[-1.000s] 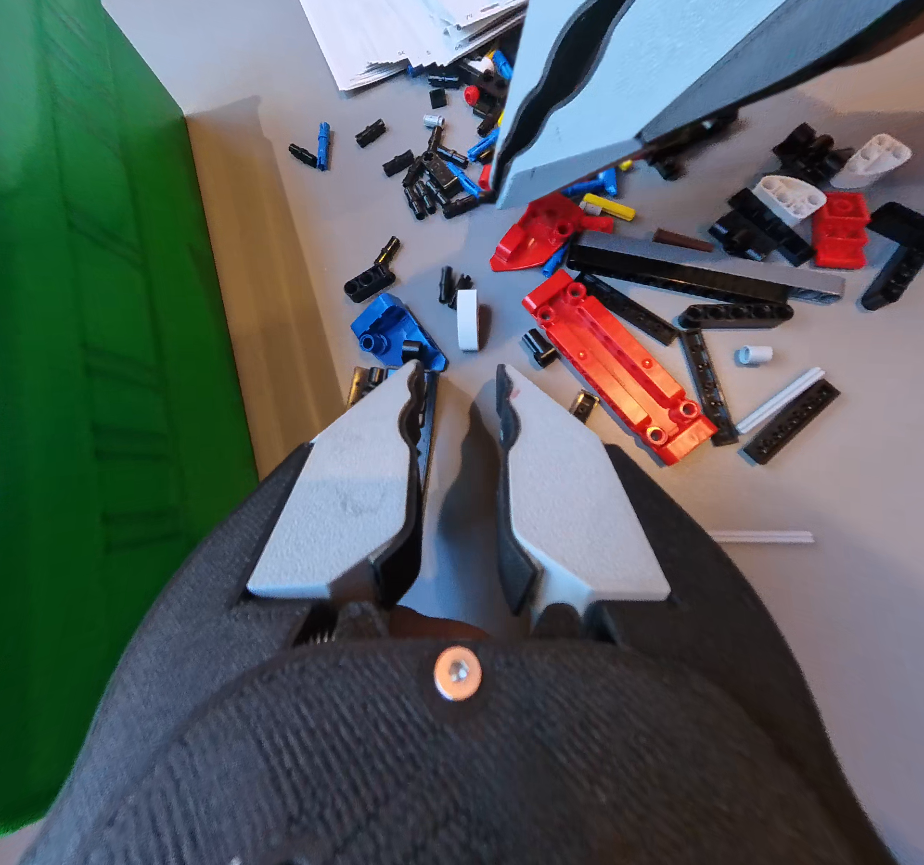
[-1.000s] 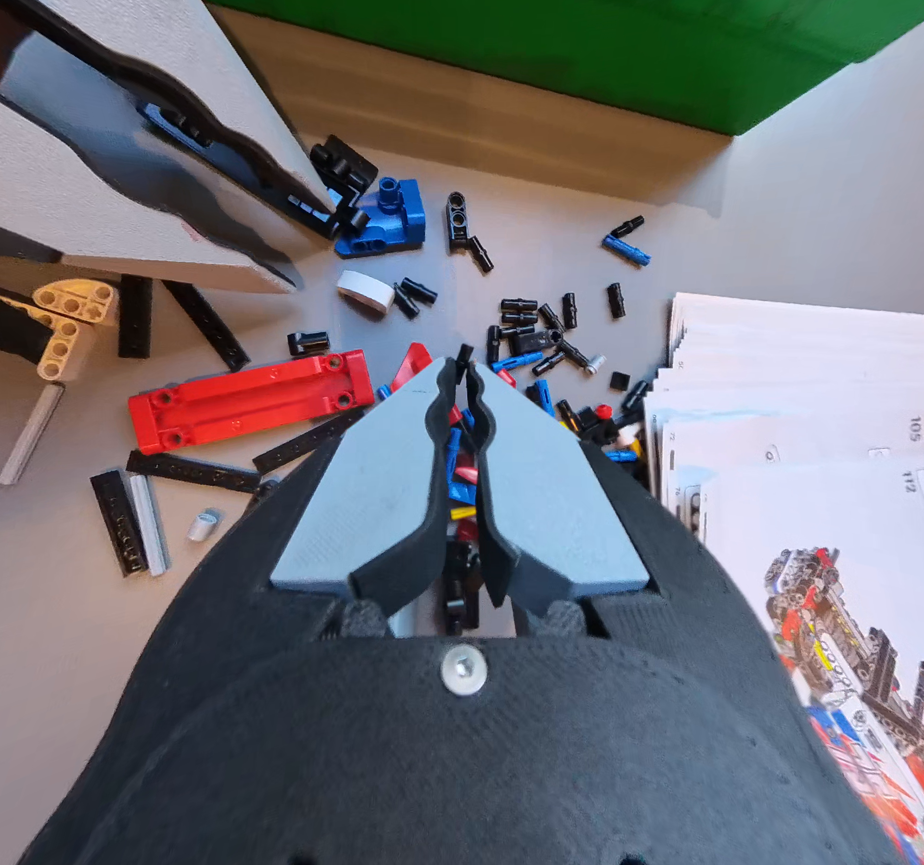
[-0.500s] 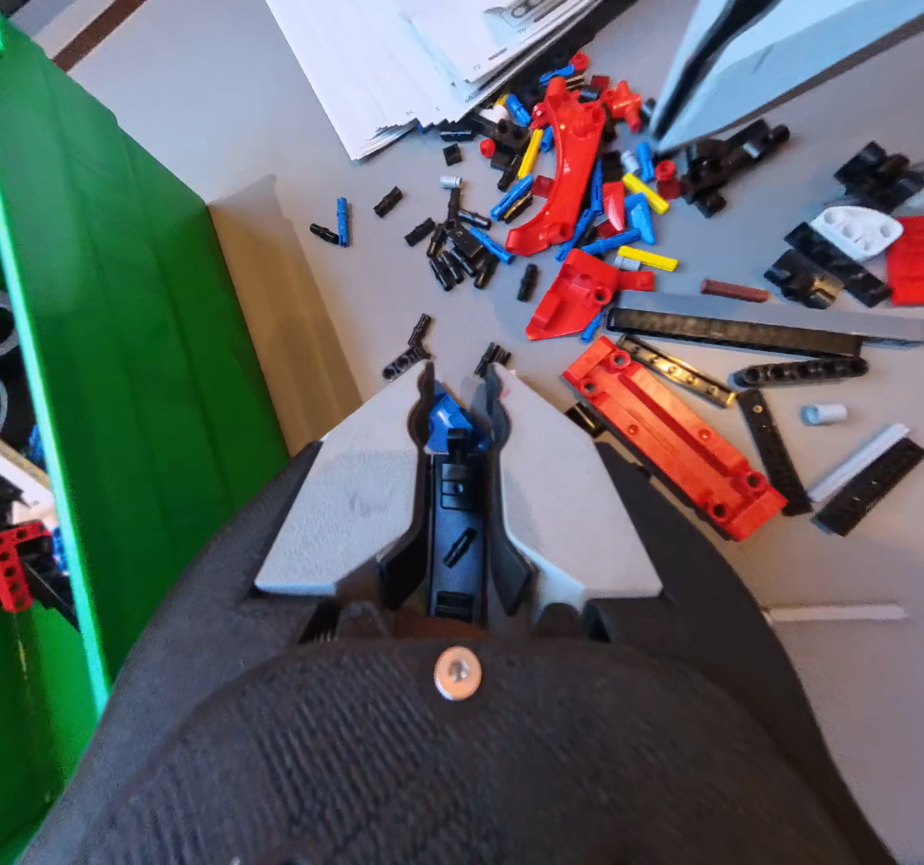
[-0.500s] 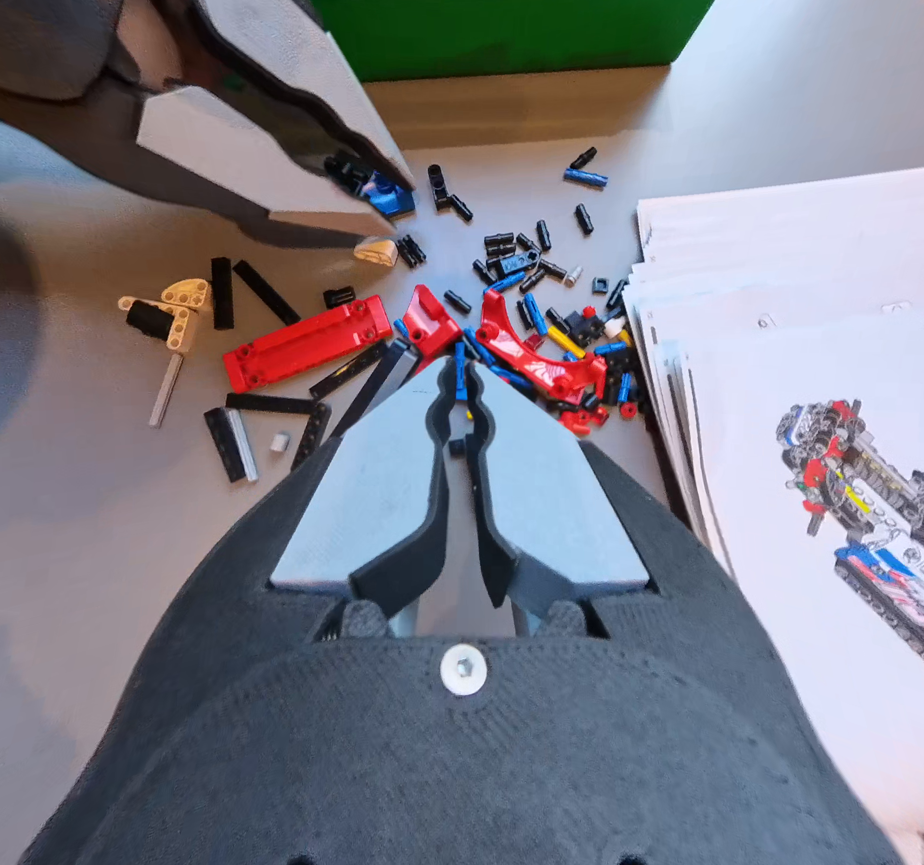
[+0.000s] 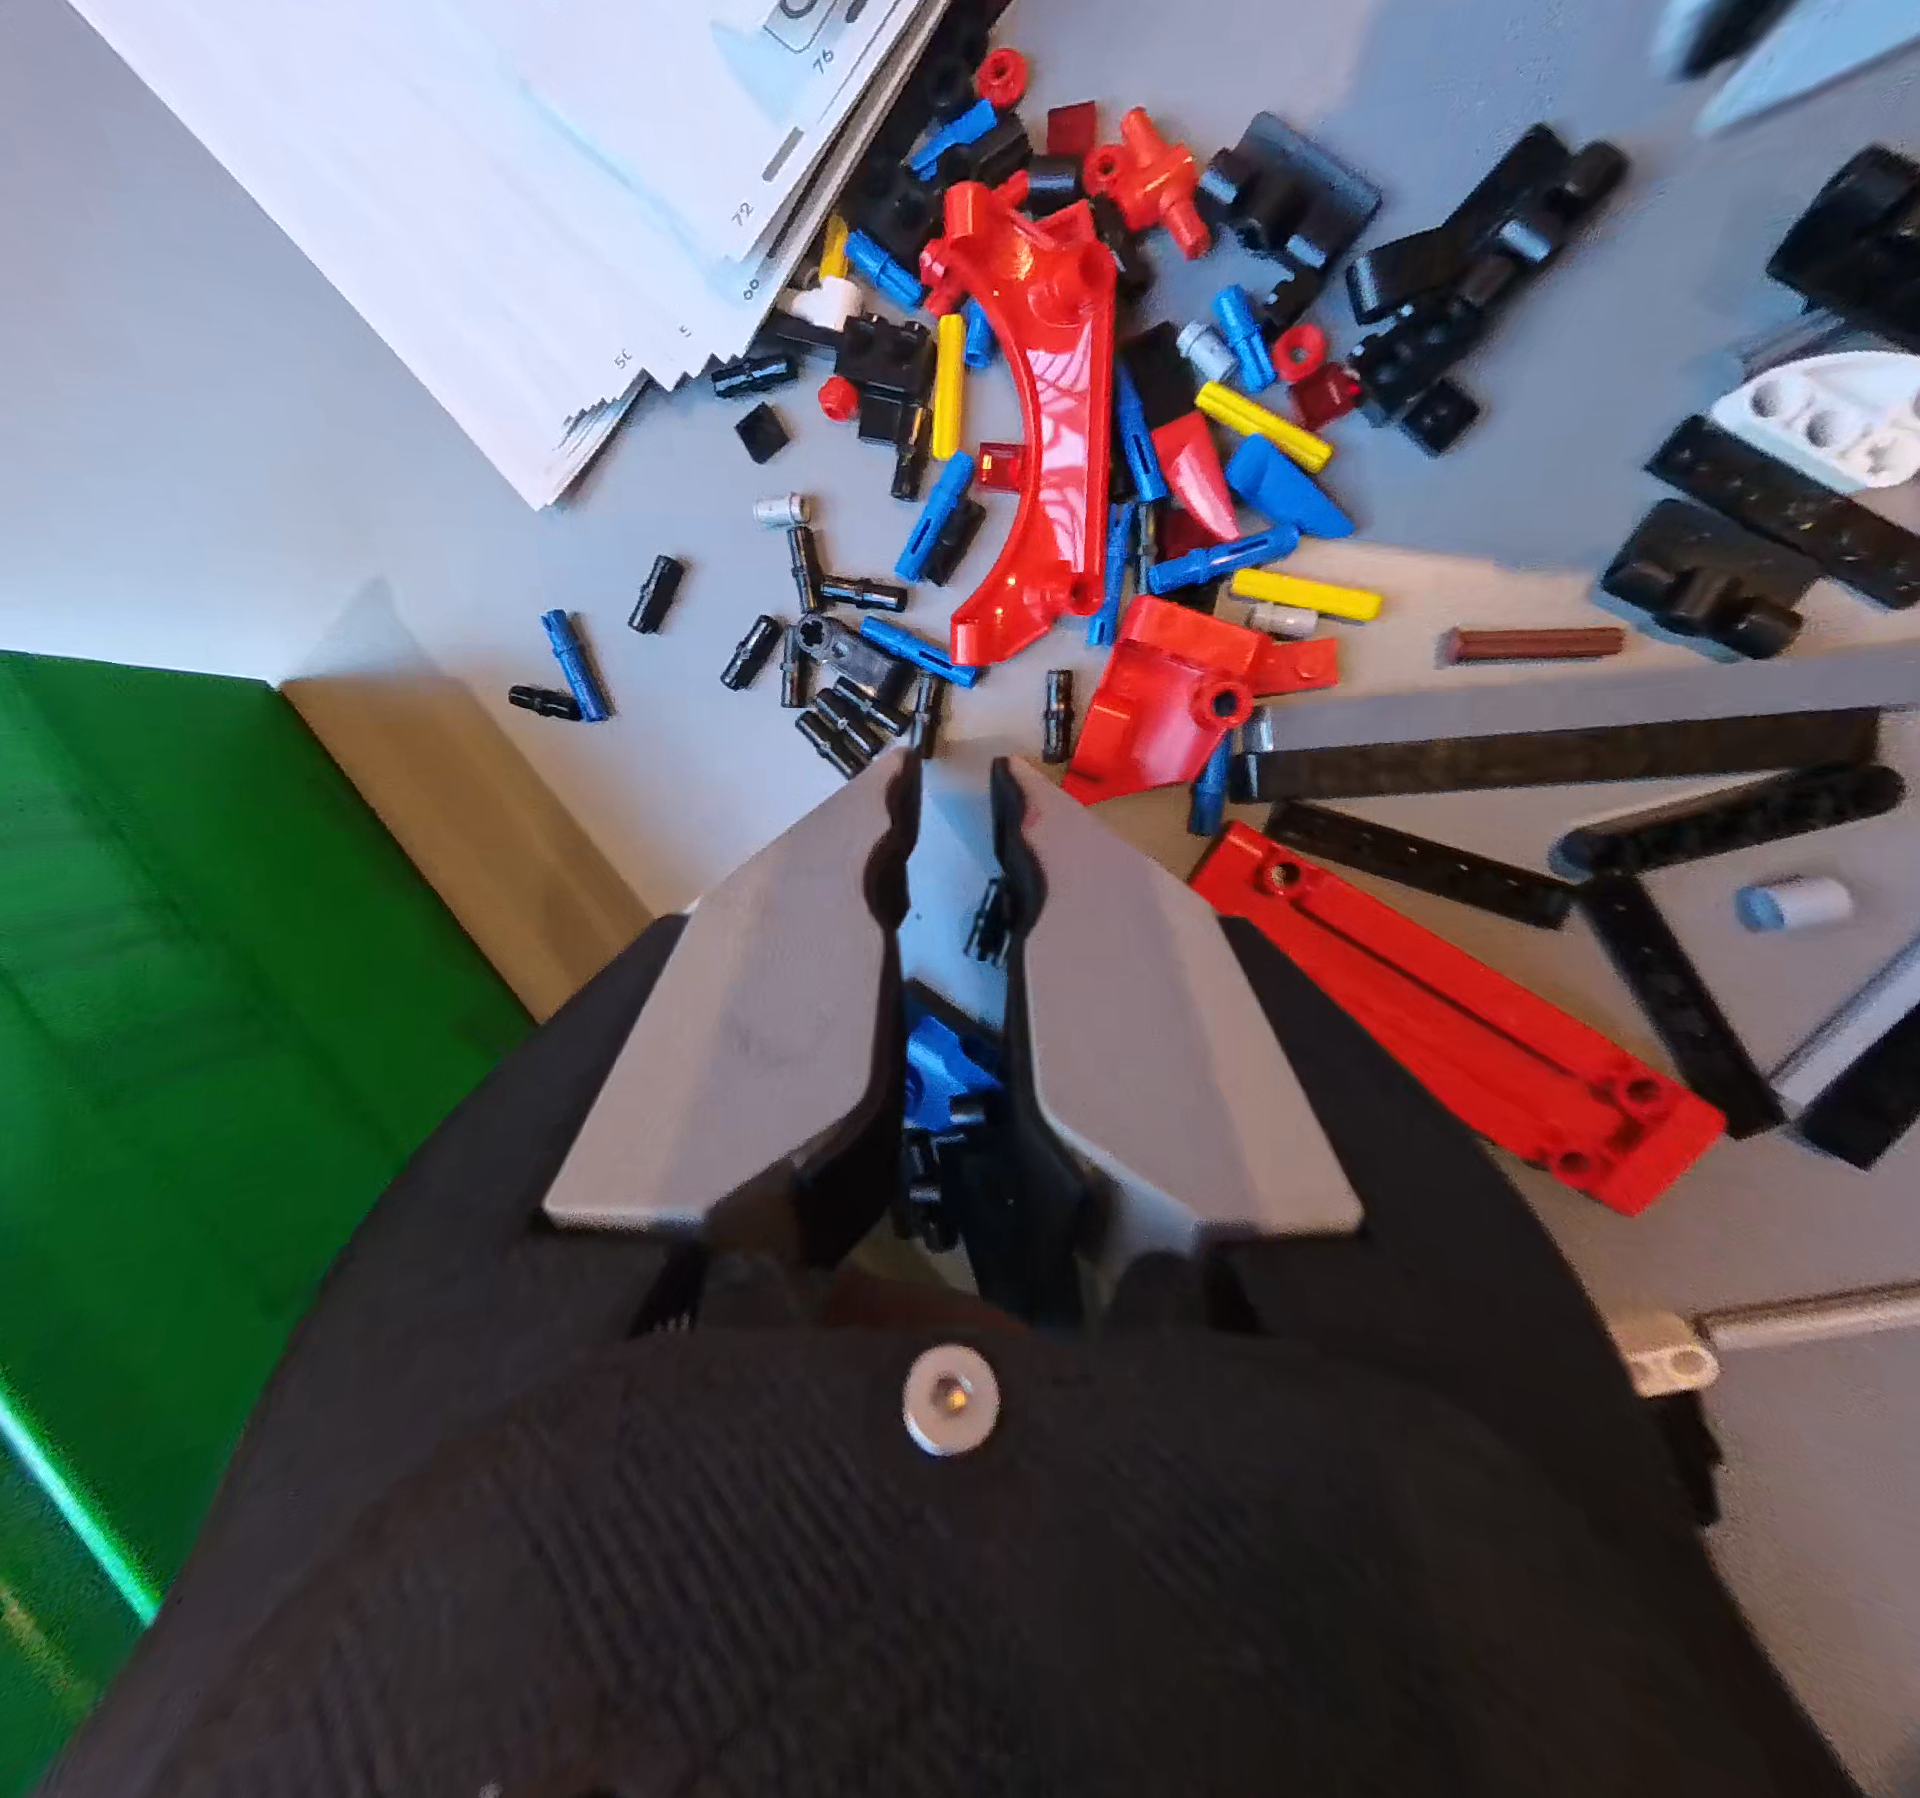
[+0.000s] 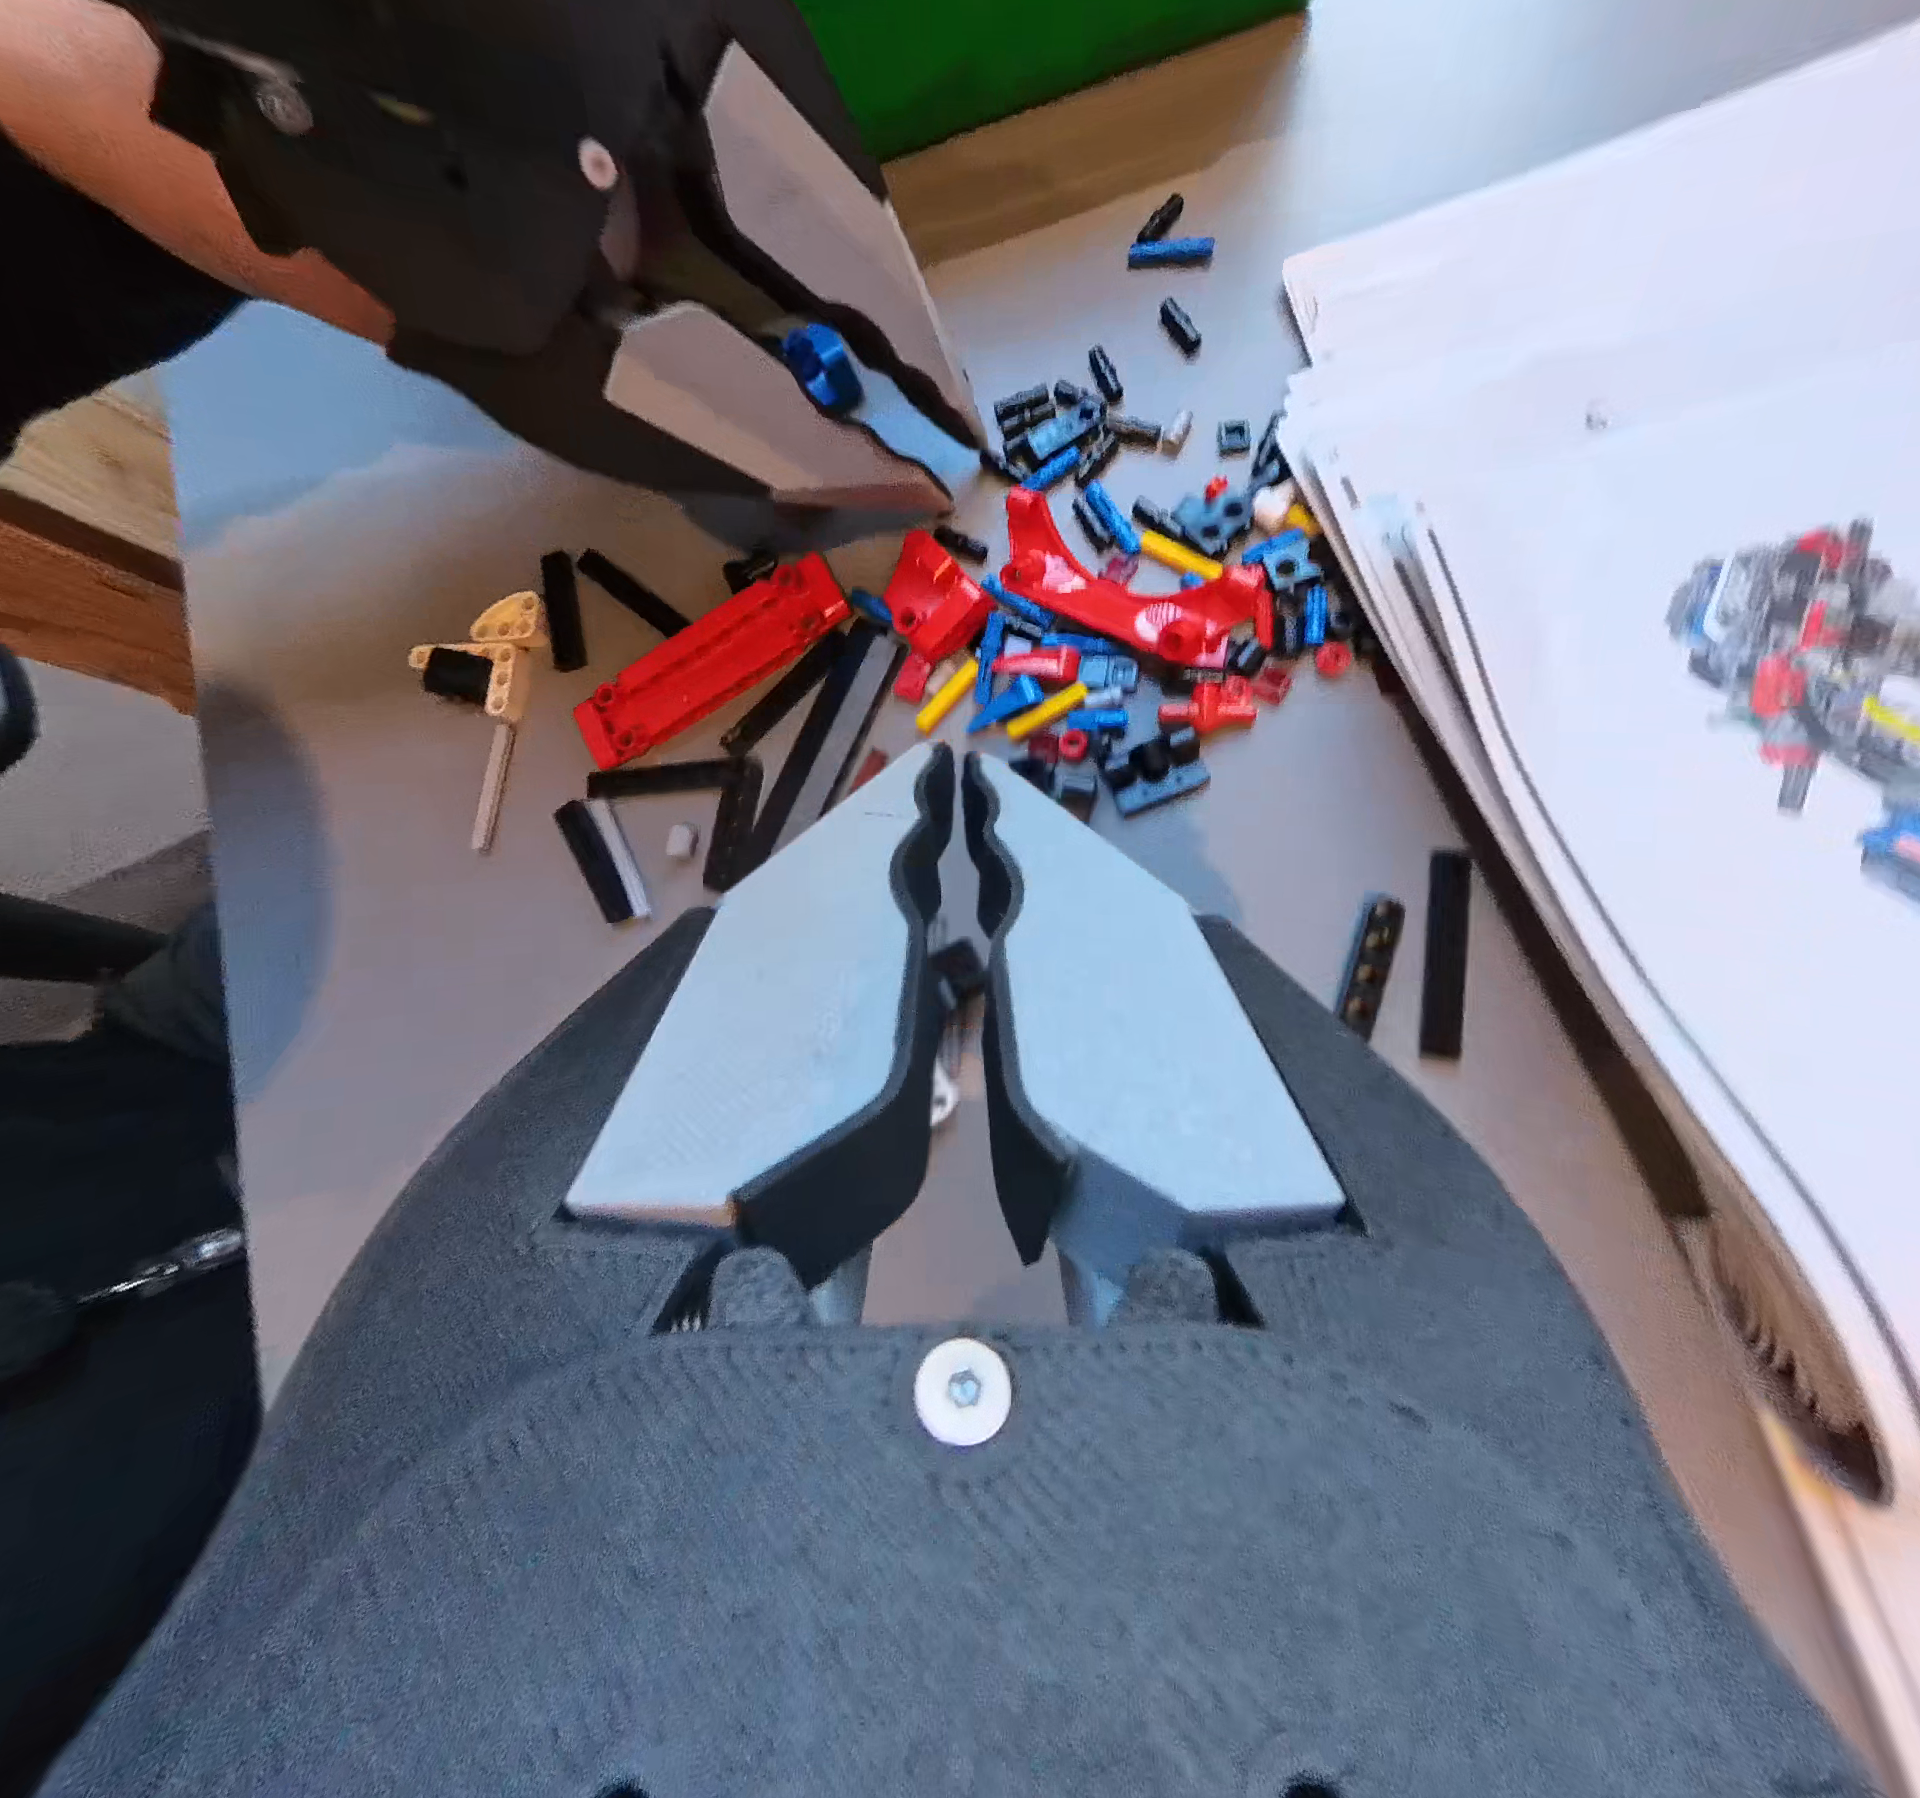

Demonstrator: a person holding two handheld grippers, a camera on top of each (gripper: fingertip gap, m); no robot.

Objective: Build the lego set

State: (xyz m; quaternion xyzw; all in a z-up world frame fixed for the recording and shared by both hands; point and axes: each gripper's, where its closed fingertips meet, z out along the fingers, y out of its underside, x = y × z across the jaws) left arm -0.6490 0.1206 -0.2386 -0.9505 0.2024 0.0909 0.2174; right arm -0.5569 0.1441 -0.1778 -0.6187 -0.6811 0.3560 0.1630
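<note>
Left gripper [image 5: 954,782] is clamped on a small blue plastic bracket piece [image 5: 940,1073], seated deep between the jaws near their base; in the right wrist view the same blue piece [image 6: 821,364] shows between the raised fingers, clear of the grey tabletop [image 6: 1278,927].

Right gripper [image 6: 956,772]: tips nearly together. Something small and dark sits in the gap further back; cannot tell whether it is gripped or lies on the table below.

Loose parts lie below: curved red panel [image 5: 1039,418], long red flat beam [image 5: 1455,1010], black pins [image 5: 842,699], beside the white instruction sheets [image 5: 436,138].

Judgement: step in hand is fitting a pin to the blue piece. Keep the left grip firm and steady, turn a hole toward the right gripper, and take a single pin from the pile's edge. The deep hold may hide the holes; regrip nearer the tips if so.
</note>
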